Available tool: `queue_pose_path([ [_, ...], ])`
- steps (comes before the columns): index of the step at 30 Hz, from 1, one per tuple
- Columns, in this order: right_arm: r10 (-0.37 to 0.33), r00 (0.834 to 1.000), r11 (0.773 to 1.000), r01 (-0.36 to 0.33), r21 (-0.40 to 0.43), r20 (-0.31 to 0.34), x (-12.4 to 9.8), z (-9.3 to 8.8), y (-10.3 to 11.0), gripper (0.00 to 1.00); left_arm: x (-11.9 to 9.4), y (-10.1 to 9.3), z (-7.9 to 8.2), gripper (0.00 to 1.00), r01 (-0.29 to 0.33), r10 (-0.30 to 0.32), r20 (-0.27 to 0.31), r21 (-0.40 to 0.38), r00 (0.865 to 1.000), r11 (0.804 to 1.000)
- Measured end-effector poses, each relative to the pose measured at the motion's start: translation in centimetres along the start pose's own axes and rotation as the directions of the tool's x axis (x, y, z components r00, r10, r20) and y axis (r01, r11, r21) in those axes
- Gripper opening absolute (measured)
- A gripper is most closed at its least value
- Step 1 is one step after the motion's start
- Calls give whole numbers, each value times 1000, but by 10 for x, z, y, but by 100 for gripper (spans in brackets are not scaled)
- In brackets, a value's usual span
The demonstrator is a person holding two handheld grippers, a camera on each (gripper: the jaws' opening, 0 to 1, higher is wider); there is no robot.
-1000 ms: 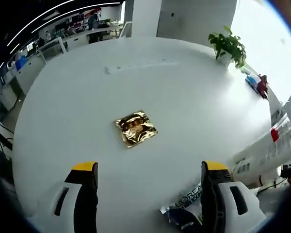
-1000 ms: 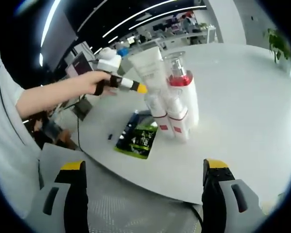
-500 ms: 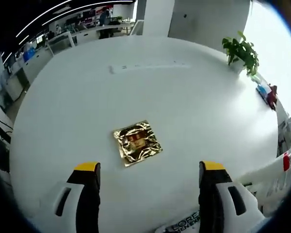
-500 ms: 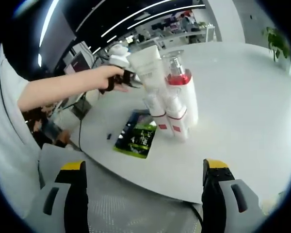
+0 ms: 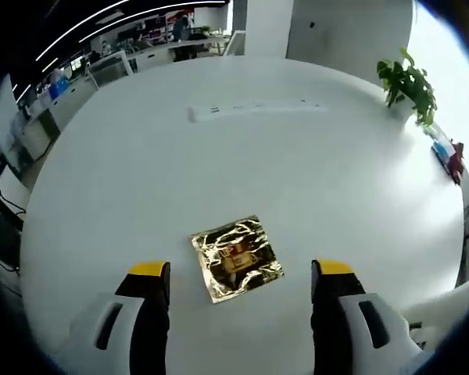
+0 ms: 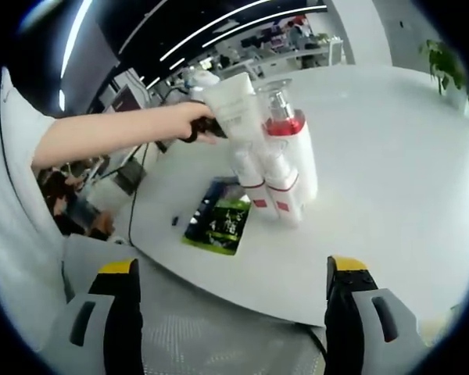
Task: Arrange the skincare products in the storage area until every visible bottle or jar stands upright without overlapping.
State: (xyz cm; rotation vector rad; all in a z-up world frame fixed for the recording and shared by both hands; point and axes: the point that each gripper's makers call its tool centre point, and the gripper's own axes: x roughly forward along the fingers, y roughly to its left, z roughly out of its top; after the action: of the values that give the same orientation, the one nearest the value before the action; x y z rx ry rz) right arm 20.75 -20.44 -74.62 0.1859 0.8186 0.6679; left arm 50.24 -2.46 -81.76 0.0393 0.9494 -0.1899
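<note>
1. Between the two yellow-tipped jaws of the left gripper (image 5: 238,269), in the left gripper view, a crinkled gold foil sachet (image 5: 237,258) lies flat on the round white table (image 5: 242,164). The jaws stand spread wide and released, one on each side of the sachet, neither touching it.
2. Risk, as a judgement: the sachet is thin and flat against a smooth top. Closing on it may make the tips skate over the foil, push it away, or crumple it rather than lift it.
3. Far beyond the left claw, a green potted plant (image 5: 410,80) stands at the table's edge, well apart from the work.
4. Ahead of the right gripper (image 6: 230,277), in the right gripper view, a tight cluster stands upright: a white squeeze tube (image 6: 236,117), a clear pump bottle of red liquid (image 6: 285,133), and two small white tubes with red bands (image 6: 270,191), touching or nearly so.
5. The right jaws are also spread and hold nothing; the cluster is well ahead of them.
6. To the left of the cluster, a dark and green printed sachet (image 6: 223,221) lies flat near the table's rim.
7. A person's hand (image 6: 195,125) reaches just beside the tall tube. A brush from it could topple the cluster, bottles knocking one another over.
</note>
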Motion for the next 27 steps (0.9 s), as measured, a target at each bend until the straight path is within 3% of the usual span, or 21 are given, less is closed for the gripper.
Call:
queue_pose_path([
  [16,-10,1000,1000,10,10,0,0,0,-2,98,1,6,-2,60,-45,45,0,47,999,998],
  [18,-12,1000,1000,12,12,1,0,0,-2,98,-1,3,-1,54,-34,34,5,68,999,997],
  [21,-12,1000,1000,12,14,3,0,0,-3,98,-3,0,1,36,-16,14,17,103,1000,995],
  [27,-12,1000,1000,12,13,3,0,0,-2,98,-4,0,-1,36,-9,7,15,101,1000,995],
])
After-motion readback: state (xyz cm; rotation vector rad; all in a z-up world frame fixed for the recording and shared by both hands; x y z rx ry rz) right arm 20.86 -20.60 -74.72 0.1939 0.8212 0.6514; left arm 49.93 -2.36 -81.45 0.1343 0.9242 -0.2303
